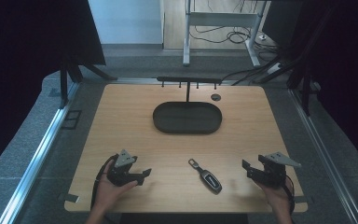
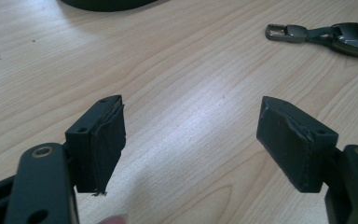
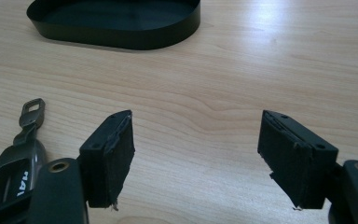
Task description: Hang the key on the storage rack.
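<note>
Key fob, tray and rack on a wooden table (image 1: 130, 121).
A dark key fob (image 1: 206, 176) with a metal loop lies flat between the left tongs (image 1: 144, 176) and the right tongs (image 1: 248, 169), apart from both. Well beyond both, at mid-table, sits a black oval tray (image 1: 186, 130). Behind it stands a thin black rack (image 1: 189, 80) with hanging pegs, a round grommet (image 1: 216, 97) just right of its post. Cables (image 1: 228, 35) lie on the floor past the table.

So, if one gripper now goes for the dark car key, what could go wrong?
The dark car key with its metal loop lies flat on the smooth wooden table, so open jaws may push it away. The black oval tray is far; a weak grip could drop the key. The left gripper and right gripper might collide.
</note>
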